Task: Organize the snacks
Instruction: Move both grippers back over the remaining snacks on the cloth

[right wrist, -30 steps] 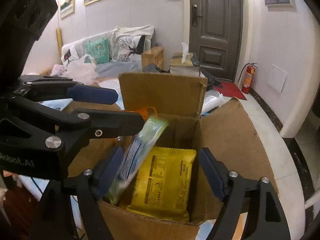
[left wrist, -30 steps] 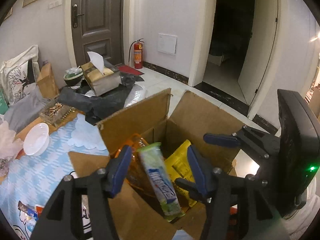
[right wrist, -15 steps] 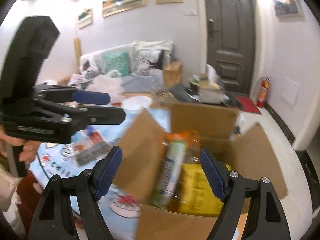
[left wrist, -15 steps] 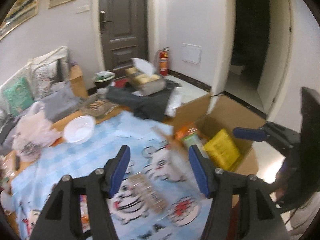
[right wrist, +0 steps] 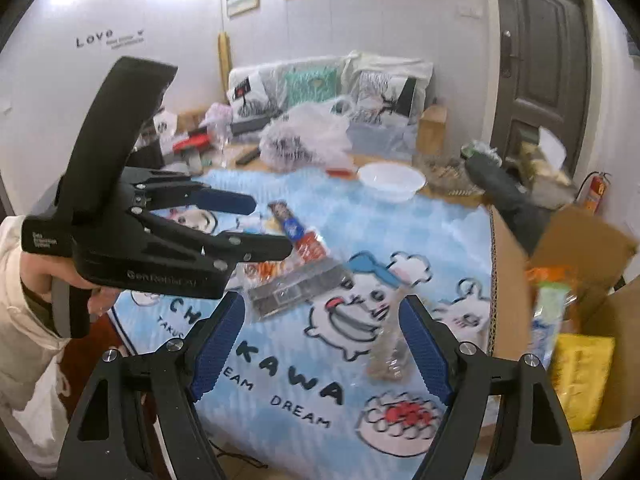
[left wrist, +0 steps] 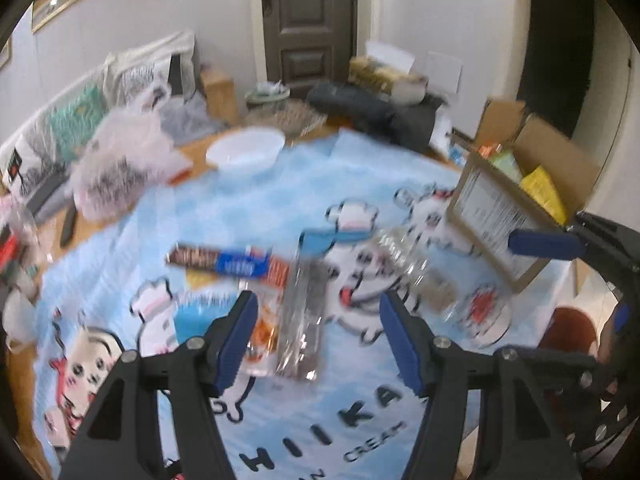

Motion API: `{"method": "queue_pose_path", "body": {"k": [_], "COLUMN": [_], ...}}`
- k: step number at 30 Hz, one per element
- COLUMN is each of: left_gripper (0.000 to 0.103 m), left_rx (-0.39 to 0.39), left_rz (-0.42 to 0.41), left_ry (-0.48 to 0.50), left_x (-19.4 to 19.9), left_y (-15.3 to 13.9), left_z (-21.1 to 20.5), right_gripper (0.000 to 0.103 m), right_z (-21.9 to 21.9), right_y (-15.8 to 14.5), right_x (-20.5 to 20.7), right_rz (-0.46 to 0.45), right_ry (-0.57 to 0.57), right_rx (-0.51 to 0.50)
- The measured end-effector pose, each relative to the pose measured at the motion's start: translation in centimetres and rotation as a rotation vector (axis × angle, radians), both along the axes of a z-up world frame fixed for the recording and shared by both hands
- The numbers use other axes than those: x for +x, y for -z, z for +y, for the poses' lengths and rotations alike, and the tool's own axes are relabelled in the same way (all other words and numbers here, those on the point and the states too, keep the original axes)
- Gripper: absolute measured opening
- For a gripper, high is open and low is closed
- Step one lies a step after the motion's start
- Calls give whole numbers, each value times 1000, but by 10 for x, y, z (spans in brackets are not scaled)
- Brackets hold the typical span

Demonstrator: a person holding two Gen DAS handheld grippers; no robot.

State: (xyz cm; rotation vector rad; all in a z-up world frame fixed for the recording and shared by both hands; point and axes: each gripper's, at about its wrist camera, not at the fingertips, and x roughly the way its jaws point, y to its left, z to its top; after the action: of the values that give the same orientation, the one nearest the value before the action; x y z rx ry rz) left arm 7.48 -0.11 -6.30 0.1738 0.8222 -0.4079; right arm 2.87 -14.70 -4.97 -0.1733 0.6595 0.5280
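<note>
An open cardboard box stands at the table's right end with a yellow packet, a green packet and an orange item inside. On the blue cartoon cloth lie a long brown-blue-red snack bar, a clear pack of dark snacks, a small orange packet and a clear pack near the box. My left gripper is open and empty above the dark pack. My right gripper is open and empty above the cloth.
A white bowl, a white plastic bag, a dark cloth and a tissue box sit at the table's far side. Cushions line a sofa behind. The left gripper's body shows in the right wrist view.
Both grippers have swung left away from the box and now face the snacks on the cloth. The green packet, between the left fingers a second ago, now stands in the box.
</note>
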Motion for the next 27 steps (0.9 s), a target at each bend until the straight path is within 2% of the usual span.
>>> {"method": "queue_pose_path", "body": {"k": [4,11,16,18,24,27], "left_gripper": [60,60,51,43,43,39], "left_rx": [4,-3,6,25,58,69], "left_rz": [44,67,69,71,53,80], "left_ry": [-3,4,16,22,43,61], "left_x": [7,22,29,32,35,35], "left_y": [31,52,60,64,73,82], "left_z": [6,4,0,-3,-14,-20], "right_gripper": [75,77,76,76,76,76], "right_z": [17,34,41,43,46,39], "right_y": [27,35,32,33,31,41], "right_x": [5,-1,1,1,7,22], "right_rz": [33,-115,-158,-174,-171,-81], "right_ry": [41,88,91,96,87,108], "right_rx": [-27,-144,-186,-193,-191,-167]}}
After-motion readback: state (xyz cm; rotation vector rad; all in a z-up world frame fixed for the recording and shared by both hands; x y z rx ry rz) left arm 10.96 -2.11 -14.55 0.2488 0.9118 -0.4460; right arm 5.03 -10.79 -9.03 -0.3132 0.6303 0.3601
